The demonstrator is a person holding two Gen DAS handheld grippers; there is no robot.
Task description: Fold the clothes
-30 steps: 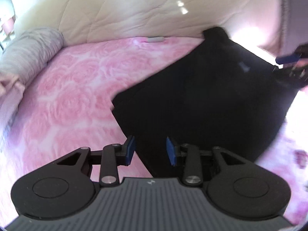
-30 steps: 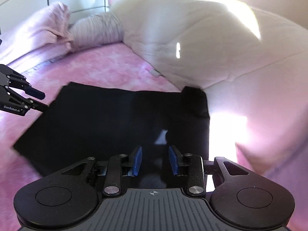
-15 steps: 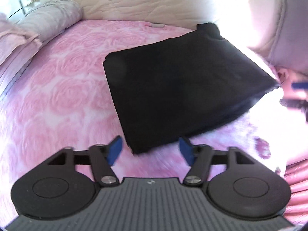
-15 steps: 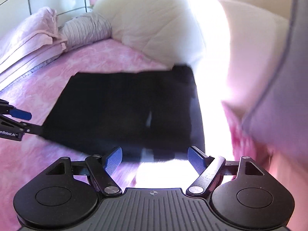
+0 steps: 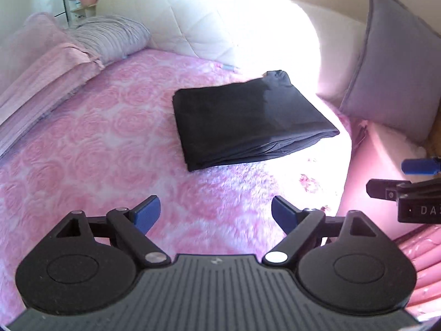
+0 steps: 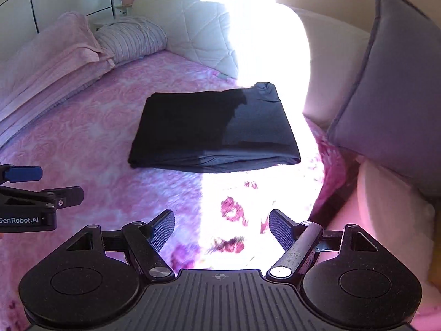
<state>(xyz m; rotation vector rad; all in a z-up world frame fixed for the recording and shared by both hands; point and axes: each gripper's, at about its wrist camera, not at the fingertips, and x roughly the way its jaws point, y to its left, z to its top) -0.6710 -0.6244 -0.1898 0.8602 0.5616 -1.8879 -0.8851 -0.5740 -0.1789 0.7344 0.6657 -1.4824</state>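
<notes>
**Black garment lies folded on the pink bed**

The bed (image 5: pixel 91 138), spread with a pink rose-patterned cover, fills both views. A cream quilted headboard (image 5: pixel 209 27) stands at the far side, a grey cushion (image 6: pixel 391 96) at the right. Mid-bed, towards the far right, the black garment (image 6: pixel 215 129) lies as a flat, layered rectangle, edges roughly square, with a small bunched corner at its far end.

The left gripper (image 5: pixel 213 215) and right gripper (image 6: pixel 222 227) hover near, well apart from the cloth, each with jaws spread wide and holding nothing.

If further tidying is wanted, flattening that far corner would serve best.

Readable writing: "GenRobot.AI" on the left gripper's side; "DA" on the right's.
</notes>
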